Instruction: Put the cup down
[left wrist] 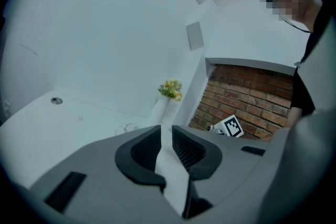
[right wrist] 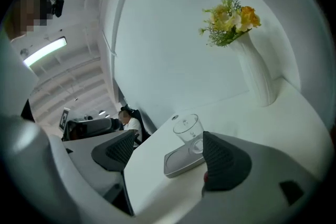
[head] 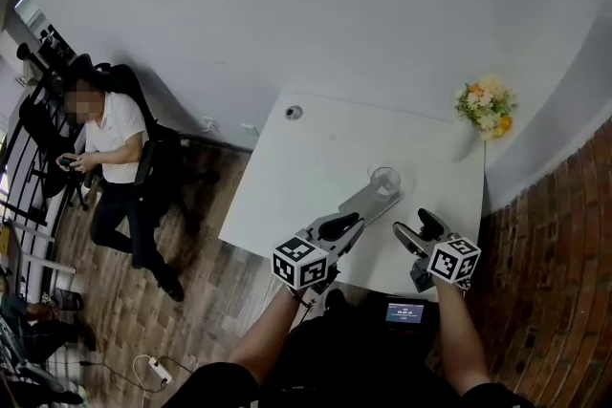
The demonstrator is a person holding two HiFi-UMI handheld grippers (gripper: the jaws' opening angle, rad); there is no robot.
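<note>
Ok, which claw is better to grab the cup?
Probably right. The right gripper has its jaws wide apart with the cup framed between them. The left gripper has jaws almost together, and the cup sits off to one side.

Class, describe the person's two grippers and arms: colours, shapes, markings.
The left gripper and right gripper each have a grey moulded body, black ribbed jaws and a cube of black-and-white square markers. The forearms are bare; the clothing is black.

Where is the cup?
In the head view the cup stands on the far end of the gray tray on the table, with the flowers to its right.
</note>
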